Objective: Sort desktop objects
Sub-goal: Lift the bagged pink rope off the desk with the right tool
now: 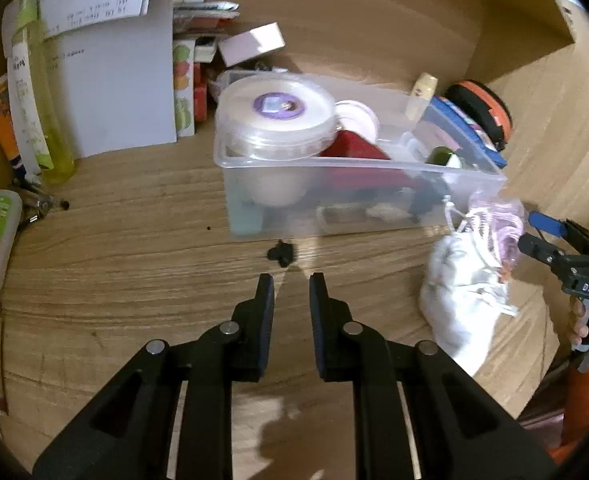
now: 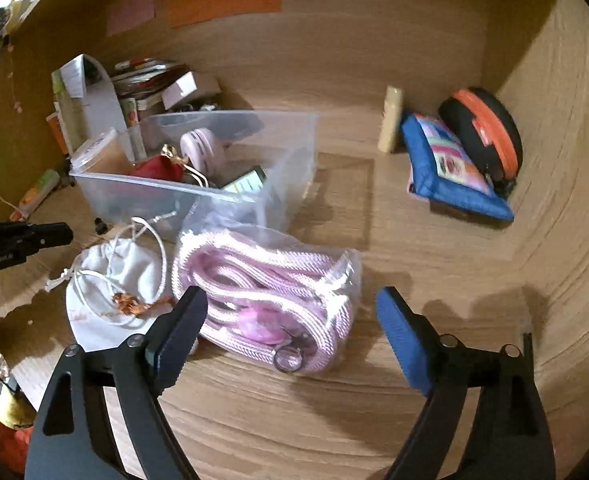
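One wooden desk (image 2: 434,264) fills both views. My clear bin (image 2: 198,188) sits upper left in the right view, the bagged pink rope (image 2: 270,300) at centre, the white pouch (image 2: 106,280) touching its left. My right gripper (image 2: 292,312) gapes, empty; my left gripper (image 1: 290,288) is closed, empty.

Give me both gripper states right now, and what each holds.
Left gripper: shut, nothing between its pads, above the wooden desk.
Right gripper: open, holding nothing; the clear plastic bag of pink rope lies between its fingers, untouched.
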Demonstrator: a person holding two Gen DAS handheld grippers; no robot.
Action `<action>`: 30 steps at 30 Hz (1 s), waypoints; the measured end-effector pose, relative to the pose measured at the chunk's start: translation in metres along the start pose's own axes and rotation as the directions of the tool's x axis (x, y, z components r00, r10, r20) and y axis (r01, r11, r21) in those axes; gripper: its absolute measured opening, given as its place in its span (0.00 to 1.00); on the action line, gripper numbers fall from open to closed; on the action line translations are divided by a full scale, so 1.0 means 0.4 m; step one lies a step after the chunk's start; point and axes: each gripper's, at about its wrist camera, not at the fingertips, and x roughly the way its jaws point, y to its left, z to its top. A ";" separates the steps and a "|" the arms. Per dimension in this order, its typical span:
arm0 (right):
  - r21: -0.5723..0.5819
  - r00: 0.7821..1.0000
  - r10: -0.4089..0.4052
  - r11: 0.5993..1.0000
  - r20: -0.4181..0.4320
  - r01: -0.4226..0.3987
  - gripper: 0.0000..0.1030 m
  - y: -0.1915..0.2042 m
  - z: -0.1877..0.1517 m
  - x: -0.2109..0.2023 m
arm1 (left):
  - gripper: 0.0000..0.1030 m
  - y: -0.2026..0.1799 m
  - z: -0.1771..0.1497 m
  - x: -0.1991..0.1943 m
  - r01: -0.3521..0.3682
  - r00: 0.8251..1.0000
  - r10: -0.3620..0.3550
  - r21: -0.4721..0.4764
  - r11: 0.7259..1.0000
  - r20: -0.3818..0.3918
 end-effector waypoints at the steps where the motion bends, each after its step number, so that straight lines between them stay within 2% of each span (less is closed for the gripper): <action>1: 0.014 1.000 0.010 1.000 -0.018 -0.009 0.82 -0.008 -0.002 0.010 | 0.15 0.002 0.003 0.008 -0.003 1.000 0.003 0.001 1.000 -0.008; 8: 0.054 0.987 0.104 0.994 -0.123 -0.098 0.82 -0.013 -0.001 0.076 | 0.15 -0.001 0.026 0.063 -0.009 0.998 0.009 0.006 1.000 -0.062; 9: 0.050 0.985 0.112 0.993 -0.129 -0.106 0.82 -0.009 0.000 0.082 | 0.16 -0.005 0.030 0.067 -0.015 0.998 0.015 0.010 1.000 -0.063; 11: 0.042 0.983 0.119 0.993 -0.141 -0.114 0.85 -0.001 0.003 0.094 | 0.26 -0.011 0.036 0.073 -0.029 0.998 0.030 0.017 0.999 -0.058; 13: 0.038 0.981 0.128 0.992 -0.148 -0.124 0.86 0.003 0.004 0.101 | 0.30 -0.017 0.040 0.078 -0.039 0.998 0.041 0.023 0.999 -0.055; 23: 0.064 0.964 0.212 0.977 -0.160 -0.204 0.85 -0.003 0.015 0.133 | 0.31 -0.037 0.049 0.105 -0.073 0.996 0.076 0.064 0.995 -0.049; 28: 0.043 0.967 0.222 0.975 -0.126 -0.218 0.62 0.003 0.016 0.119 | 0.31 -0.052 0.043 0.110 -0.106 0.993 0.112 0.114 0.988 -0.041; 30: 0.042 0.968 0.223 0.975 -0.112 -0.219 0.54 -0.003 0.015 0.109 | 0.28 -0.053 0.043 0.108 -0.111 0.993 0.116 0.117 0.987 -0.039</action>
